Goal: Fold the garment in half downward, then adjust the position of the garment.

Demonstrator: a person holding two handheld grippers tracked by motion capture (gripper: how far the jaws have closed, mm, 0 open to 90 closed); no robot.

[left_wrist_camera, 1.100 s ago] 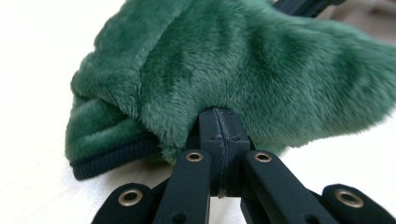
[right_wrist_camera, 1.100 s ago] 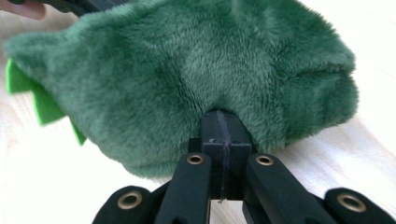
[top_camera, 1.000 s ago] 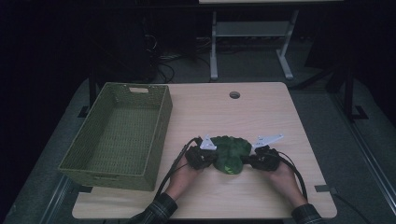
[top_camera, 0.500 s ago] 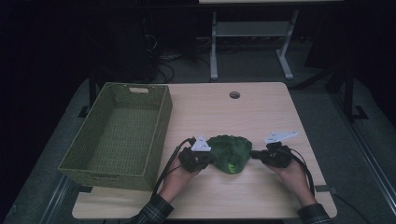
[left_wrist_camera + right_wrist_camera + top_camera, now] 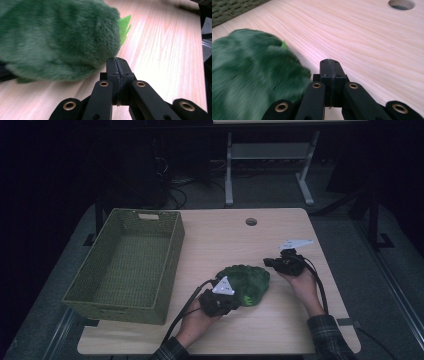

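High view has the green plush toy [image 5: 245, 284] sitting on the bench [image 5: 260, 330] right of the basket [image 5: 127, 262], left gripper [image 5: 235, 301] and right gripper [image 5: 270, 262] both with jaws pinched together and empty, so a shove probably just slides it around.

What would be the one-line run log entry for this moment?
plush toy: on table beside basket | left hand-held gripper: shut, empty, next to toy | right hand-held gripper: shut, empty, apart from toy

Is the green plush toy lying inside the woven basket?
No, the green plush toy lies on the table, beside the woven basket.
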